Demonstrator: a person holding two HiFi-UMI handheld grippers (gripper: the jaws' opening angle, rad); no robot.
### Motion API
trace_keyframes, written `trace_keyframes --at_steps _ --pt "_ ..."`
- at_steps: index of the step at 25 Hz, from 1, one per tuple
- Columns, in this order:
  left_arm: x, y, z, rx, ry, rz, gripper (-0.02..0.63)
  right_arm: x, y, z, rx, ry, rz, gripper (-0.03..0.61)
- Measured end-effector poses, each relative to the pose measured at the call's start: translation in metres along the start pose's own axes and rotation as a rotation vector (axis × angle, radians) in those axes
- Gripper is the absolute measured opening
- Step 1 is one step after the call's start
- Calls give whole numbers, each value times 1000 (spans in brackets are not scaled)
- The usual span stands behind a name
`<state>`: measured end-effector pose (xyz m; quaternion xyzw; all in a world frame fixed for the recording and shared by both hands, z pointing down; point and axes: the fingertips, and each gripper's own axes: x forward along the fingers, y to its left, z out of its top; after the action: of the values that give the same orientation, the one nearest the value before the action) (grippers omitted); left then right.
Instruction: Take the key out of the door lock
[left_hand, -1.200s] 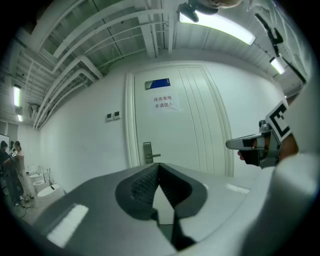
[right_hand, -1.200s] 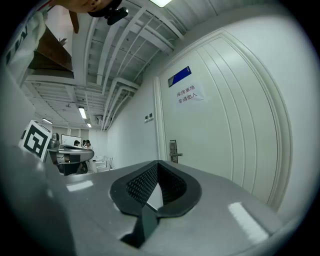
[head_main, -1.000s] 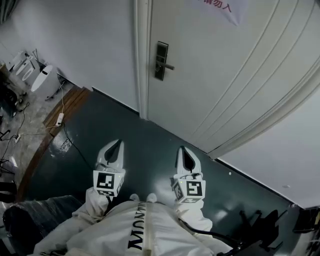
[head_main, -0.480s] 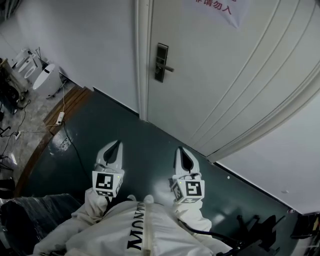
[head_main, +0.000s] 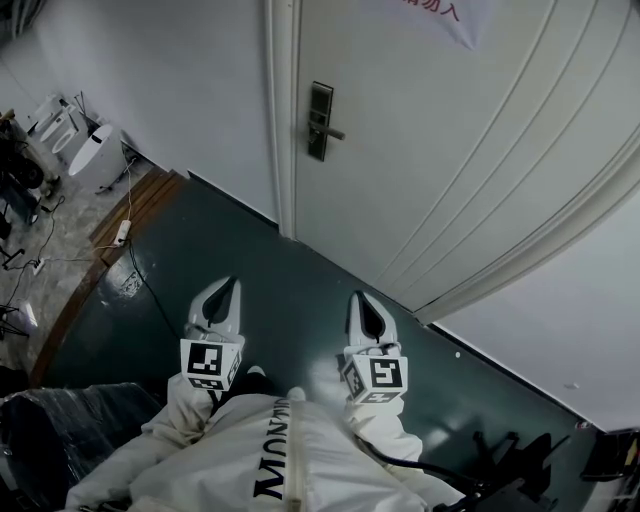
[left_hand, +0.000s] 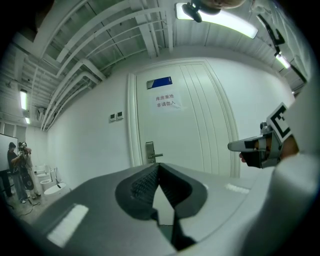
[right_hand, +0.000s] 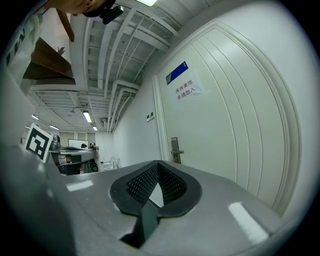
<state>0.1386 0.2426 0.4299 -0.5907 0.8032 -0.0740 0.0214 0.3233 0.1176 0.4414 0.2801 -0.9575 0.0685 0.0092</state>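
Well short of the door lock (head_main: 320, 121), left tongs (head_main: 235, 284) and right tongs (head_main: 359, 298) side by side, level, both closed, empty.

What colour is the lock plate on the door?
The lock plate is dark, near black; head view shows it best.

Even, cool lighting; focus adequate
Light is supplied by a ceiling strip light (left_hand: 215, 20), overexposed; the door (head_main: 450, 150) is evenly lit; sheen is noted on the floor (head_main: 290, 270); both gripper views are barrel-distorted, corners blacked out
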Motion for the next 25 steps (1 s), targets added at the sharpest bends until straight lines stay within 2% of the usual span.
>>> trace_keyframes --at_steps 14,21,25 --pt "45 18 -12 -14 5 -11 0 43 -9 -6 -19 28 -6 0" --pt "86 45 -16 -25 13 -28 0 92 -10 -5 -23 50 -17 0" --pt "107 78 -19 -27 15 -28 0 125 1 -1 -32 59 -27 0"
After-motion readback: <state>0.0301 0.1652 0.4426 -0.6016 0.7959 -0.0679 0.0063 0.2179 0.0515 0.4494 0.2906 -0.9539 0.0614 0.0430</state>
